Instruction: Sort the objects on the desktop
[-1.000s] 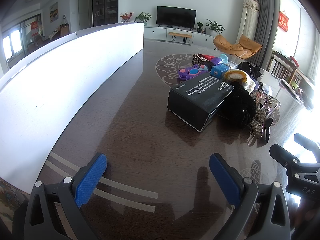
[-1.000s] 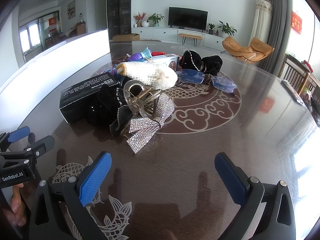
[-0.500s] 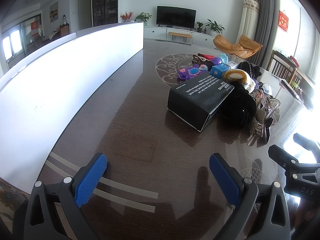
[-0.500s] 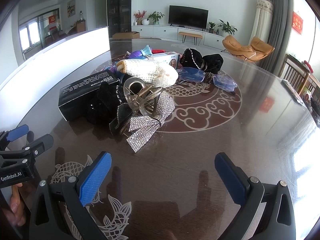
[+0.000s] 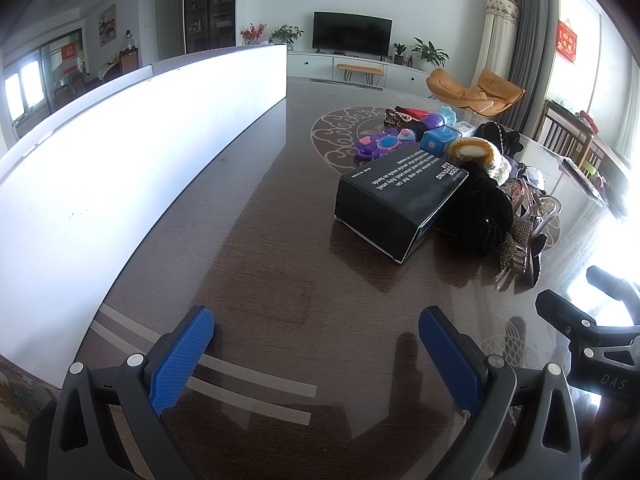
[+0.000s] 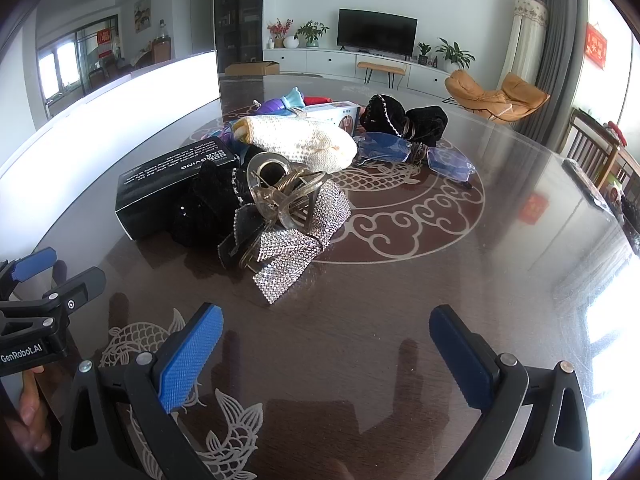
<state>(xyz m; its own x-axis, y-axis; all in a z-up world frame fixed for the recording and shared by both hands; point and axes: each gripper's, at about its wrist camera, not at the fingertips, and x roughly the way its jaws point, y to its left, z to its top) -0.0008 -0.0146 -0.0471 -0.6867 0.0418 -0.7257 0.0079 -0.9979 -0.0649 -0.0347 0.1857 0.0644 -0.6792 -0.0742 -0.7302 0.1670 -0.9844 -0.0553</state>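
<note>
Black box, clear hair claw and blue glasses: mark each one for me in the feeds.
black box [image 5: 400, 196], left wrist view, on its printed top face.
clear hair claw [image 6: 280, 196], right wrist view, on its spring hinge.
blue glasses [image 6: 386, 148], right wrist view, on the nearer blue lens.

The left tool [image 5: 316, 356] hangs low over the near edge of the table, blue pads wide apart, gripping nothing. The right tool [image 6: 326, 356] does likewise (a fingertip [image 6: 30, 416] shows at the left one's handle).

black box [image 6: 176, 184] | cream knit [image 6: 300, 142] | silver rhinestone bow [image 6: 292, 240] | blue glasses [image 6: 412, 154]
</note>
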